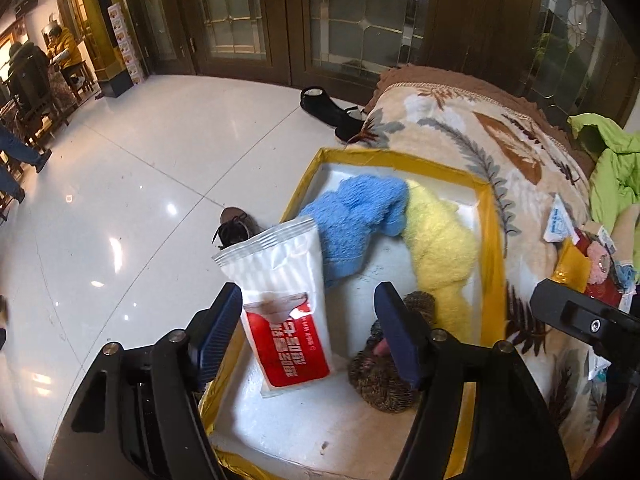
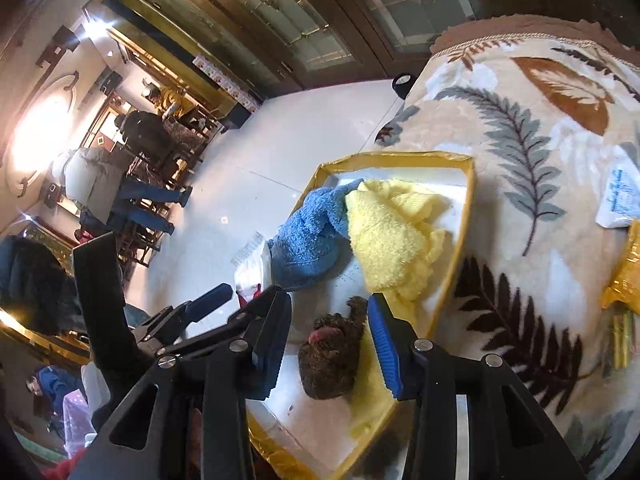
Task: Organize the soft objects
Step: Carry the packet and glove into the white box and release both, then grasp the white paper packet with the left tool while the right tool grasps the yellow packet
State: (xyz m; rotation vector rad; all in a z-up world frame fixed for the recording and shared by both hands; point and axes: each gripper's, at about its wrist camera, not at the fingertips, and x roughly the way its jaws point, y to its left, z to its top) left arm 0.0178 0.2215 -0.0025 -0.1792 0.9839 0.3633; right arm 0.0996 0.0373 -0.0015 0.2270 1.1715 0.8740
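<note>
A white foam box with yellow-taped rim sits on a leaf-patterned blanket. Inside lie a blue towel, a yellow towel and a brown plush toy. A red-and-white tissue pack leans upright in the box against its left wall, between my left gripper's open jaws; the fingers are apart from it. My right gripper is open, with the brown plush between its fingers, not gripped.
The leaf-patterned blanket covers the surface. Small packets, a yellow pouch and a green garment lie to the right. Shoes and a white tiled floor lie on the left. People sit far left.
</note>
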